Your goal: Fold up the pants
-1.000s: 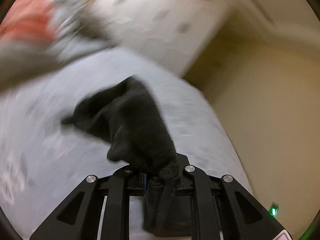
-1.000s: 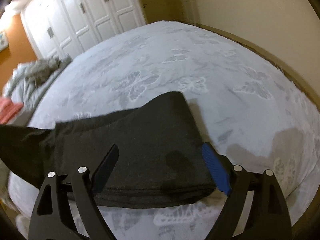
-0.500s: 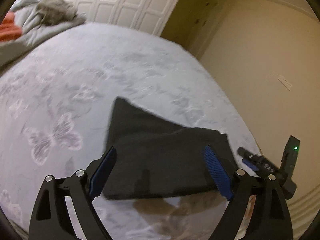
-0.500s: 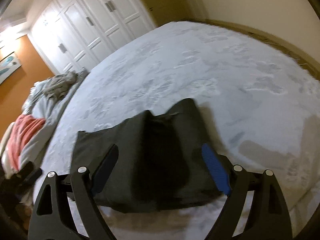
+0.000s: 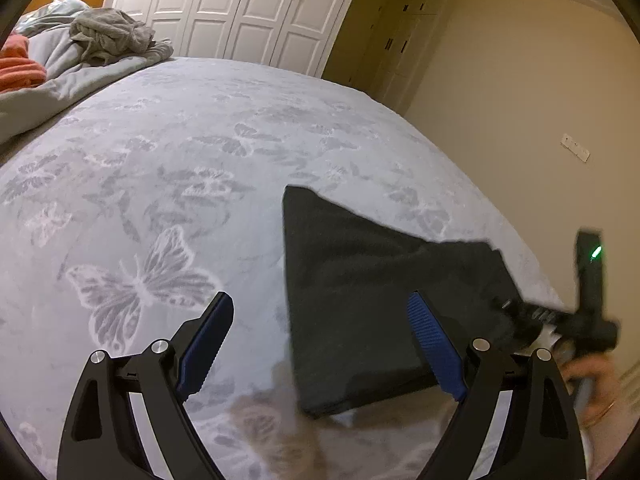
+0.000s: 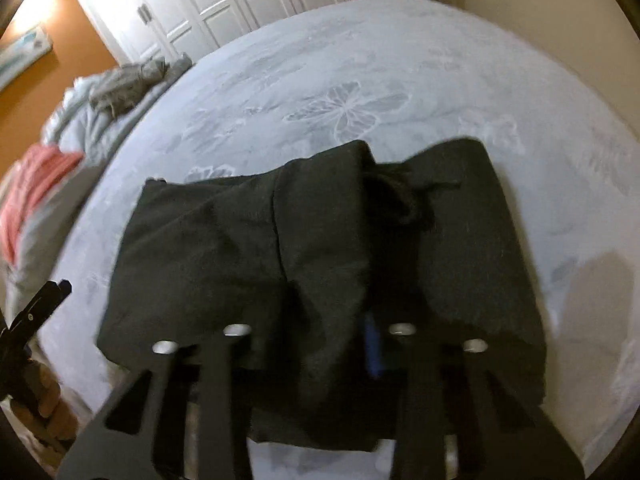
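Folded dark charcoal knit pants lie in the lower right of the left wrist view, on the pale grey butterfly-print bedspread. Left gripper: jaws wide apart, empty, straddling the bundle's left edge. Right gripper: jaws closing over the near hem, apparently pinching a ridge of cloth, though blur obscures contact. To fold well, gather all layers before lifting, keeping edges aligned.

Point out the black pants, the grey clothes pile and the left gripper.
pants (image 5: 360, 304): left wrist view, flat middle of the folded cloth.
grey clothes pile (image 5: 108, 38): left wrist view, top of the crumpled heap.
left gripper (image 5: 320, 344): left wrist view, midway between its open fingertips.
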### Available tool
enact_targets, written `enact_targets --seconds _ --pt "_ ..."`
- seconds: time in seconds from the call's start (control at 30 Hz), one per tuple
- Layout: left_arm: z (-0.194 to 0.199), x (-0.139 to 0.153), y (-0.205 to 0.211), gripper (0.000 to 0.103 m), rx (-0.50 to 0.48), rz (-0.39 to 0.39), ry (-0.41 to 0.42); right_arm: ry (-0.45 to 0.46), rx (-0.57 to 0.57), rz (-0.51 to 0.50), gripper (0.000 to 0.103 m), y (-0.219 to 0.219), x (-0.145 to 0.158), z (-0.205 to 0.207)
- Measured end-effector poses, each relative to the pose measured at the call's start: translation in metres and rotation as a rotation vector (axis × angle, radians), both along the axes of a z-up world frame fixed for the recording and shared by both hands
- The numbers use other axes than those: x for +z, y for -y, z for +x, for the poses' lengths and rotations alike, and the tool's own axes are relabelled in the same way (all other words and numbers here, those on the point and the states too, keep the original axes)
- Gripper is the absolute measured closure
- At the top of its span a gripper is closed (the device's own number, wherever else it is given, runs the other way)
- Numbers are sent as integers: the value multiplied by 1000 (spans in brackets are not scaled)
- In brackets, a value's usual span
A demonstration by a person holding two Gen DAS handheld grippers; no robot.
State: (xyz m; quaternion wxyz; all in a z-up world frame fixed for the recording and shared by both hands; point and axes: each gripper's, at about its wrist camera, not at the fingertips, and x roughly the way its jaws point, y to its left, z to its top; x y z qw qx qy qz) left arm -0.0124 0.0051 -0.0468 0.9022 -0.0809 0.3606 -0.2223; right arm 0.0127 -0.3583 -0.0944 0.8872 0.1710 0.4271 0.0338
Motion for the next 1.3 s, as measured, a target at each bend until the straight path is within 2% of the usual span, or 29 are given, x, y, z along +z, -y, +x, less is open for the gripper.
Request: enact_targets --seconds 0.07,0.17,0.23,0.3,0.37,0.4,0.43,0.5,0.6,0.87,1.03,1.07,1.13,1.17,1.23,1.3 --pt "4 -8 -10 17 28 -14 -39 117 11 30 92 1 52 -8" --pt "6 -5 -20 17 20 -88 -69 300 39 -56 95 -7 132 -30" --pt "5 1 -22 17 13 -119 -55 317 20 -116 95 -1 146 -37" --pt "4 3 -18 17 9 -111 -47 202 -31 -166 94 16 113 -31" --pt "2 3 -12 17 -8 -107 -48 35 -51 -152 94 32 58 -19" --pt "2 3 -9 17 -17 -107 -53 -78 -83 -126 94 42 18 -16" --pt "0 2 -4 17 -31 -105 -58 -120 -102 -97 94 47 -2 -19" --pt "-3 3 3 17 -48 -99 -55 -45 -131 -8 92 54 -7 -34" --pt "-7 3 15 17 -66 -66 -46 -36 -169 51 89 57 -6 -38" --pt "-5 -13 27 17 -68 -6 -68 -40 -161 14 87 59 -5 -30" --pt "-2 -20 26 17 -62 18 -77 -33 -187 28 86 62 -1 -34" --pt "-2 -20 26 17 -60 20 -76 -27 -189 32 84 61 1 -35" --pt "-1 -20 26 17 -61 19 -75 -28 -186 23 61 57 1 -34" --pt "0 -20 27 17 -62 20 -74 -34 -183 11 44 55 0 -32" --pt "0 -20 27 17 -62 23 -72 -51 -164 -46 44 47 -6 -27" --pt "-1 -20 27 17 -61 27 -70 -49 -152 -112 50 39 -10 -25"
